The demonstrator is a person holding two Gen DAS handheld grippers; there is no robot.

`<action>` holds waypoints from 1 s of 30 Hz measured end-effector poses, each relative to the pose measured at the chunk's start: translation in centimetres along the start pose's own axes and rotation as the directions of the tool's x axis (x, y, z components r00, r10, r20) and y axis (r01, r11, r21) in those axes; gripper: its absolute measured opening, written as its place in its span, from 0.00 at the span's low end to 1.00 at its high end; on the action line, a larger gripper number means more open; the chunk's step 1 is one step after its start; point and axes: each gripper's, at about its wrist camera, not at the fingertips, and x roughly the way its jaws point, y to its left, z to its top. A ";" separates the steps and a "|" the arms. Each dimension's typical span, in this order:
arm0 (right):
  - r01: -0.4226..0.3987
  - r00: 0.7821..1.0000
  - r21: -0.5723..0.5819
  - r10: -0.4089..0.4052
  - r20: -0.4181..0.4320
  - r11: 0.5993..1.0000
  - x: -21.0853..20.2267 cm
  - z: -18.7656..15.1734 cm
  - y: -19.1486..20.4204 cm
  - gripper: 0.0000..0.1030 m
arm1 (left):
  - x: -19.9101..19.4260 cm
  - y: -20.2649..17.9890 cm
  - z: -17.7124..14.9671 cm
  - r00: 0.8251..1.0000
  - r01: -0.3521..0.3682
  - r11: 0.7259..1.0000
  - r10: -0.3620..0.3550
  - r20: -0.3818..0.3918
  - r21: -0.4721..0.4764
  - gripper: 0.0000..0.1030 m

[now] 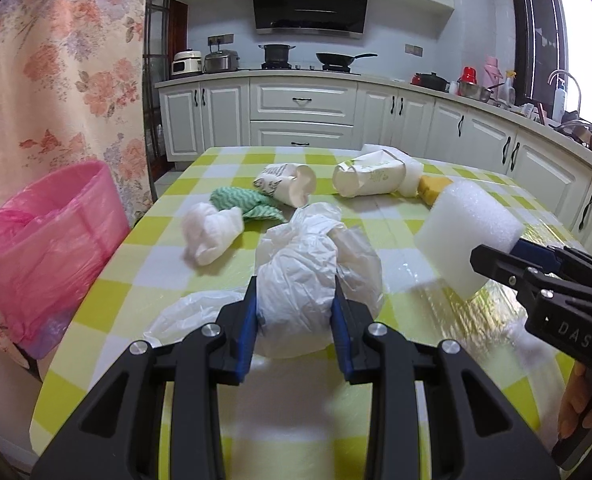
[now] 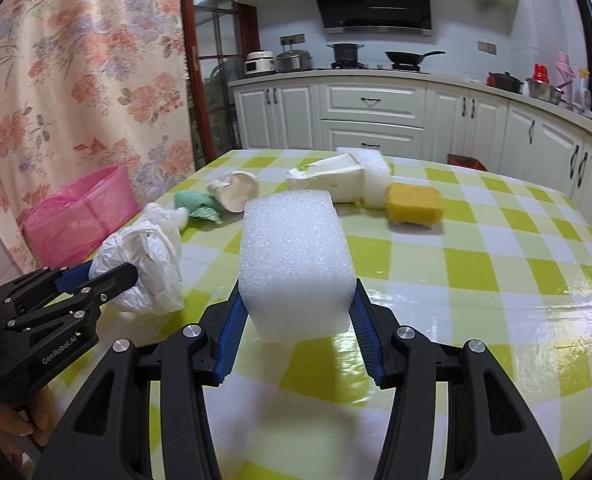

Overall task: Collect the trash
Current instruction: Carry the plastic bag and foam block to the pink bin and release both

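Kitchen, checked desk (image 2: 476,264). My left gripper (image 1: 294,312) jaws pinch crumpled plastic bag (image 1: 296,280): light, slippery, grip mid-bulk. Right gripper (image 2: 296,312) jaws squeeze foam block (image 2: 292,256): soft, featherlight.

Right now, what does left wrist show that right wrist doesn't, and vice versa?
Only left wrist: the faucet and bright window at the sink, plus the right gripper seen from the side.

Only right wrist: the red-framed glass door, and the left gripper seen from the side.

Both: the crumpled plastic bag in the left gripper, the white foam block in the right, the pink bin, paper cups, green cloth, yellow sponge, checked tablecloth.
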 end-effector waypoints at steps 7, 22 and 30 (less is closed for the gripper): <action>-0.047 0.999 -0.056 0.047 0.002 0.997 -0.5 0.1 3.0 0.48 | -2.5 1.7 -0.7 0.998 -0.036 0.999 0.035 0.046 0.010 0.31; -0.203 0.978 -0.227 0.208 -0.004 0.953 -0.1 2.9 12.3 0.48 | -8.2 9.4 -0.8 0.982 -0.145 0.987 0.153 0.111 -0.075 0.31; -0.285 0.956 -0.283 0.293 -0.012 0.916 1.1 5.8 17.4 0.48 | -10.7 14.1 0.6 0.963 -0.213 0.969 0.229 0.140 -0.121 0.31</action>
